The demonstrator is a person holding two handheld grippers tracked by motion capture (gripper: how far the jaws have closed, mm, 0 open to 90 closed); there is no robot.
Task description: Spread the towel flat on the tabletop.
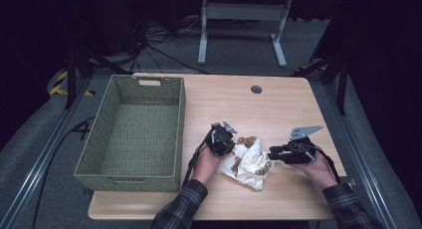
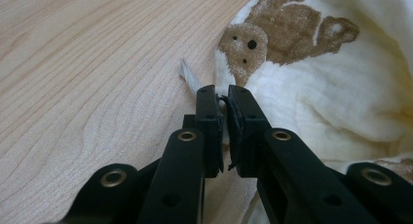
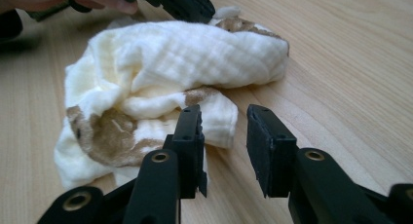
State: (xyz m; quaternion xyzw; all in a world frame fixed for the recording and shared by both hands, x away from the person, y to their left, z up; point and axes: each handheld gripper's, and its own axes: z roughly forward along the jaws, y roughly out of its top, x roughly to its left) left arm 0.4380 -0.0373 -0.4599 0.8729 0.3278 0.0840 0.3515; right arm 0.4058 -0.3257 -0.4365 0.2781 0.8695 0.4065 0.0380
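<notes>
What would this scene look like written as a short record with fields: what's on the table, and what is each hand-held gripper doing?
surface: wooden table
cloth: crumpled cream cloth with brown bear prints, lying between the two hands
basket: green woven basket, left of the cloth, nothing visible inside
left hand-held gripper: jaws shut on an edge of the cloth
right hand-held gripper: jaws apart, nothing between them, just beside the cloth's near fold
work in hand: handling the cloth; only the left one grips it

Table evenly lit, surroundings dark; both gripper views bright, slightly soft up close.
</notes>
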